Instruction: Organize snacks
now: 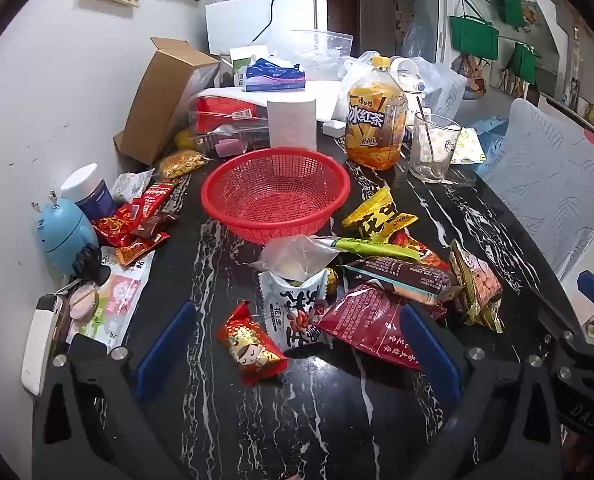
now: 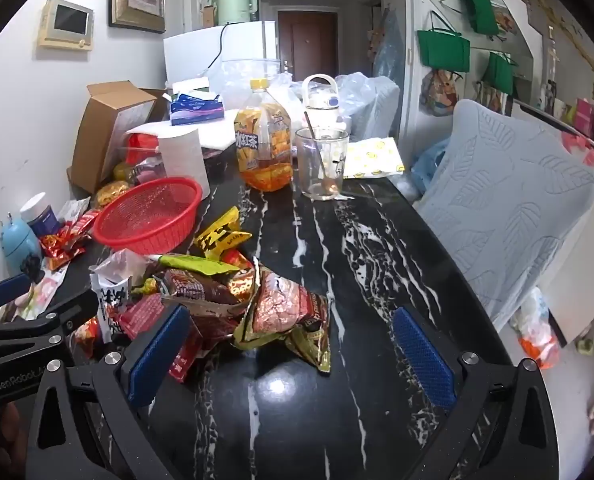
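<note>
Snack pile (image 1: pixel 377 280) lay loose across centre and lower right of left-wrist frame, on black marble table (image 1: pixel 337 420): small red festive pkt (image 1: pixel 251 346) nearest the lens, white peanut pkt (image 1: pixel 297 308) torn open behind it, dark red pkt (image 1: pixel 365 322) beside, brown wafer bar (image 1: pixel 405 278) on top, gold-edged pkt (image 1: pixel 477 284) at right edge of heap, yellow pkt (image 1: pixel 379 216) closest to basket. Second, smaller clutch of red wrappers (image 1: pixel 137 220) sat mid-left, by blue gadget (image 1: pixel 63 232) and white-capped jar (image 1: pixel 87 192).

Red mesh basket (image 1: pixel 275 192) stood upper centre, just behind pile, and looked empty — mesh bottom showing, nothing in it. So, judging by that: sorting not begun, every pkt left to move, basket the likely target.

Left gripper (image 1: pixel 295 346) hung over near edge of pile w/ jaws spread wide, red festive pkt and peanut pkt lying between the pads (image 1: pixel 165 344) but not pinched. Right gripper (image 2: pixel 293 354) likewise spread wide in right-wrist frame, gold-edged pkt (image 2: pixel 285 312) between its pads, left pad (image 2: pixel 159 354) close by a red pkt (image 2: pixel 183 358); contact impossible to tell. Nothing held by either.

Further out, top of frame: iced tea bottle (image 1: pixel 377 120), glass w/ spoon (image 1: pixel 435 148), paper roll (image 1: pixel 293 124), cardboard box (image 1: pixel 165 100), tissue pack (image 1: pixel 275 76).
</note>
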